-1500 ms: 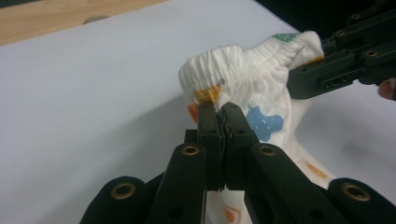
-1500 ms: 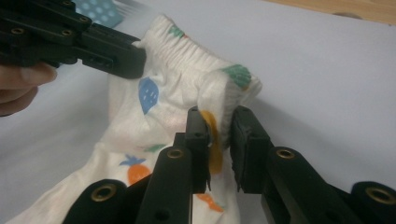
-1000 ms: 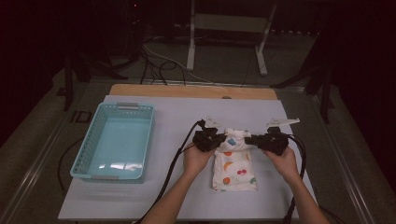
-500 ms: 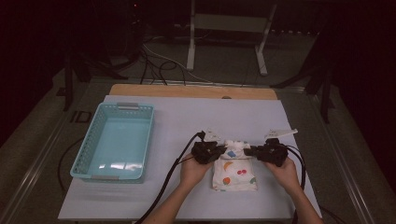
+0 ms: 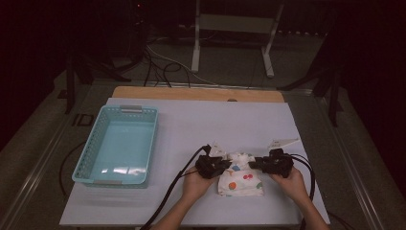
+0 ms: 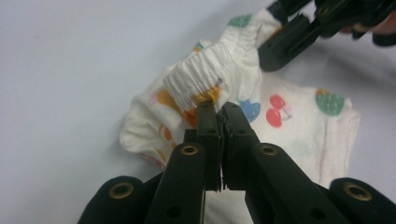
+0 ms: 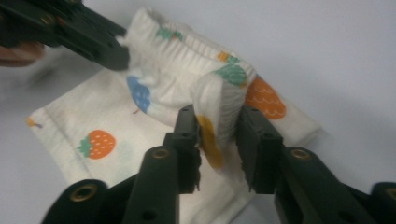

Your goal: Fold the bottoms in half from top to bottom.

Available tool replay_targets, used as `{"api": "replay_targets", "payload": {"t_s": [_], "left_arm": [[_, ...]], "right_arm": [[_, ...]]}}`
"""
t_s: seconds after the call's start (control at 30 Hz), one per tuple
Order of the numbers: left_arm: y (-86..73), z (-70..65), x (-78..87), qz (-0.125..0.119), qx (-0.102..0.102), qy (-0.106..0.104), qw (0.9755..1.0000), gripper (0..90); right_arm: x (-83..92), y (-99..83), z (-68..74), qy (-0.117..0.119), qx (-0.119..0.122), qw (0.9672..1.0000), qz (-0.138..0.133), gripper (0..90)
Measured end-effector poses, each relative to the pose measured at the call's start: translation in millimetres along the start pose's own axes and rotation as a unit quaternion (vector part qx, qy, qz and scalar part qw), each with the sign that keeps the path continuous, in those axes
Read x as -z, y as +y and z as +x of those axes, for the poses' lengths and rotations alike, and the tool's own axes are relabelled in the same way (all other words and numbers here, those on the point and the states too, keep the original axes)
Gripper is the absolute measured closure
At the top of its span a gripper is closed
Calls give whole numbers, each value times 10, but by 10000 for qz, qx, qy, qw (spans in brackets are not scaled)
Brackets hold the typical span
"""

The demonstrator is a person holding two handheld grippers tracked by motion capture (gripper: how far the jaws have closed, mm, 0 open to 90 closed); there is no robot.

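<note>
While my left hand-held gripper (image 6: 218,112) stays clamped on the elastic waistband of the fruit-print shorts (image 5: 242,179), pinning the fold to the table (image 5: 201,124), my right hand-held gripper (image 7: 217,128) has just been opening, its jaws apart around the waistband's other end to let it drop.

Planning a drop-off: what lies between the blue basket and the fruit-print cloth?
Bare white table top separates basket and cloth, per the high view.
</note>
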State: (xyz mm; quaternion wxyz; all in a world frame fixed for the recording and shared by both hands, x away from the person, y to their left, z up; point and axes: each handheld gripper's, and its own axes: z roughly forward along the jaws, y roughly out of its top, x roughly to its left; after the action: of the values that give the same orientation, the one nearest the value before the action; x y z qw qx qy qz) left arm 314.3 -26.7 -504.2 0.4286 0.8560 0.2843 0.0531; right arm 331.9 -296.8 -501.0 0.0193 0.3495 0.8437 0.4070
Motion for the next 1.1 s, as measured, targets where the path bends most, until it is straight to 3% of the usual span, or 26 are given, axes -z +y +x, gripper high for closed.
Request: {"api": "replay_targets", "payload": {"t_s": [0.17, 0.33, 0.47, 0.53, 0.6, 0.93, 1.03, 1.1], "left_arm": [[-32, -22, -13, 87, -129, 8, 9999, 882], [-46, -47, -20, 126, -201, -13, 9997, 881], [-62, -54, -12, 140, -229, -71, 9996, 879], [-60, -46, 8, 166, -152, -169, 9996, 853], [-45, -37, 40, 106, -50, -296, 9995, 800], [152, -3, 244, -229, 222, -541, 9980, 612], [210, 19, 242, -336, 396, -606, 9968, 579], [242, 41, 204, -263, 494, -620, 9965, 561]], "right_arm": [[55, 70, 15, -24, -29, 9999, -93, 596], [59, 146, 16, 18, -78, 9997, -229, 586], [-1, 141, -8, 76, -152, 9997, -145, 597], [-51, 108, 6, 292, -234, 9993, -8, 691], [-53, 85, 48, 348, -82, 9993, 71, 732], [40, 18, 223, 375, 63, 9993, 71, 729], [51, -10, 288, 374, 116, 9991, 138, 728], [63, -56, 310, 369, 191, 9991, 125, 724]]}}
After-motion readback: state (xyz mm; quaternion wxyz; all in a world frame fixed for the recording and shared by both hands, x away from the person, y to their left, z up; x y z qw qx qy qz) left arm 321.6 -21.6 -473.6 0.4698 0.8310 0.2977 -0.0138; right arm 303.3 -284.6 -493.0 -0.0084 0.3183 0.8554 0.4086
